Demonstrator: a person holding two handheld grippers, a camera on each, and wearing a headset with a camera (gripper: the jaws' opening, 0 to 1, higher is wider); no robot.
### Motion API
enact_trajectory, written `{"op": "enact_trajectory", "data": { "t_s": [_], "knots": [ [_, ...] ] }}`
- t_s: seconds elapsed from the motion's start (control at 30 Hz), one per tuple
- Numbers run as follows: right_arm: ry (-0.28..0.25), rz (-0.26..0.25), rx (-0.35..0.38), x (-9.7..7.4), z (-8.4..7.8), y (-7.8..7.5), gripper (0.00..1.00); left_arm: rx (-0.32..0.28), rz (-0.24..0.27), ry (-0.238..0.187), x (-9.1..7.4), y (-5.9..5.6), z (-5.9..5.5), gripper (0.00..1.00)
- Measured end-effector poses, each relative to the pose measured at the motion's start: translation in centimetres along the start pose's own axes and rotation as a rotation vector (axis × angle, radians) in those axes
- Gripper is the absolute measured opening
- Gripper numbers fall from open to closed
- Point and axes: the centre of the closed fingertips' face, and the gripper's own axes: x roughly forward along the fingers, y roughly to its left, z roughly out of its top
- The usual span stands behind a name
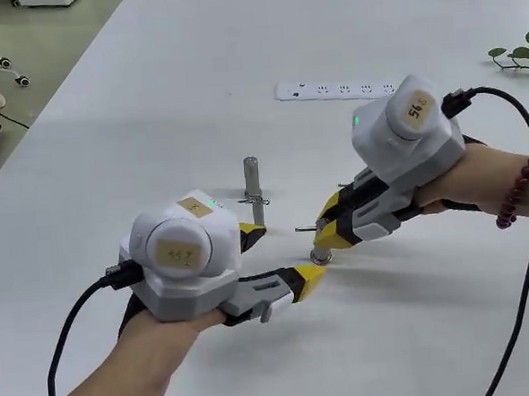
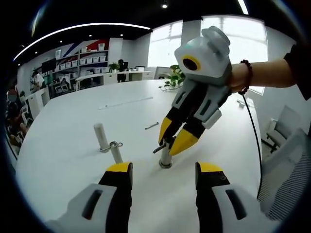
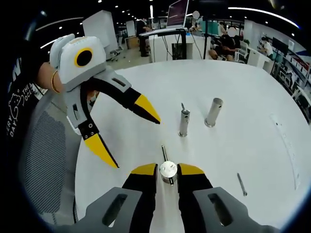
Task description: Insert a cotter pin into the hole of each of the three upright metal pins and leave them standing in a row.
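1. Bench [image 1: 151, 97]: a white surface carrying all the work. A power strip [image 1: 334, 90] lies well behind the row of pins.
2. Right gripper [image 1: 325, 235]: the hand reaches in from the right, with the body raised and the claw angled down onto the near metal pin [image 3: 168, 170]. The claw is narrow, its two jaws pressed on either side of that pin's top.
3. Left gripper [image 1: 284, 256]: this one is held low over the bench, pointing along it toward the same pin. Its claw is wide and empty, and the jaws stop just short of the pin without touching it.
4. Near metal pin: it stands upright with a cotter pin [image 1: 304, 229] lying crosswise at its upper end, the shaft sticking out on one side. By appearance this insertion is under way. How far the cotter pin has gone through cannot be told.
5. Middle metal pin [image 2: 115, 151]: upright, with a fitted cotter pin [image 2: 114, 144] through its hole; judged complete.
6. Far metal pin [image 2: 100, 136]: upright and bare, its hole not yet filled.
7. Loose cotter pin [image 2: 151, 125]: it lies flat on the bench beyond the row, presumably meant for the far pin.
8. Progress, as judged: one pin done, one in hand and one left. All three stand in a rough row.
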Motion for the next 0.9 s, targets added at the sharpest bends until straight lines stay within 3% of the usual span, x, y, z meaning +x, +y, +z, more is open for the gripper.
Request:
{"op": "enact_trajectory", "data": {
  "t_s": [0.37,0.7,0.9],
  "knots": [
    [0.002,-0.011,-0.014,0.1,0.0,0.0,0.09,-0.015,0.029,-0.028,-1.9,0.8,0.5,0.57],
    [-0.01,-0.013,-0.002,0.1,0.0,-0.4,0.08,0.022,0.034,-0.029,-2.5,0.9,0.3,0.64],
    [-0.015,-0.019,-0.001,0.1,0.0,-0.4,0.08,0.008,0.034,-0.029,-2.5,1.0,-0.1,0.66]
  ]
}}
